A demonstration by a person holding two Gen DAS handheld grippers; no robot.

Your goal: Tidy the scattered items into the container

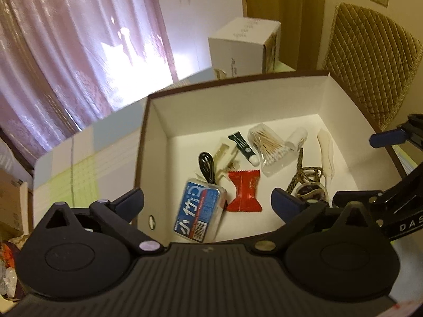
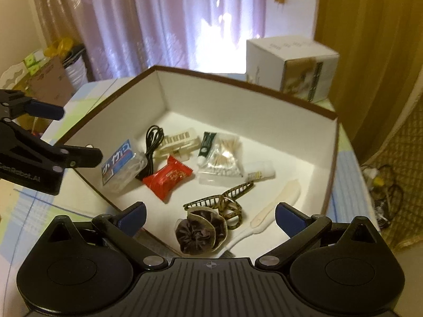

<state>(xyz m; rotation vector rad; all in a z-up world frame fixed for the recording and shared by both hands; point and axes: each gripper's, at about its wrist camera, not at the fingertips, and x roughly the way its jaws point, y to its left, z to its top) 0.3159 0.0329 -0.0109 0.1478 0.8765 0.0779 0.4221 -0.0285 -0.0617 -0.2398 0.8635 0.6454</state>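
Note:
A brown-rimmed box with white walls (image 1: 238, 105) (image 2: 238, 111) sits on the table and holds the items. Inside lie a blue floss case (image 1: 199, 212) (image 2: 121, 166), a red candy packet (image 1: 244, 190) (image 2: 168, 178), a black cable (image 1: 206, 167) (image 2: 152, 145), a bag of cotton swabs (image 1: 272, 148) (image 2: 223, 162), a green tube (image 1: 243, 145) (image 2: 207, 144), a leopard hair clip (image 1: 304, 174) (image 2: 224, 200), a dark scrunchie (image 2: 201, 232) and a white spoon (image 1: 326, 153) (image 2: 275, 206). My left gripper (image 1: 208, 203) (image 2: 68, 132) hangs open over the box's left corner. My right gripper (image 2: 211, 216) (image 1: 370, 169) is open above the scrunchie, holding nothing.
A white carton (image 1: 243, 47) (image 2: 290, 63) stands on the table behind the box. A chair with a quilted gold cover (image 1: 370, 60) is at the right. The checked tablecloth (image 1: 79, 163) spreads left of the box. Pink curtains hang behind, and cardboard clutter (image 2: 50, 79) lies beyond the table.

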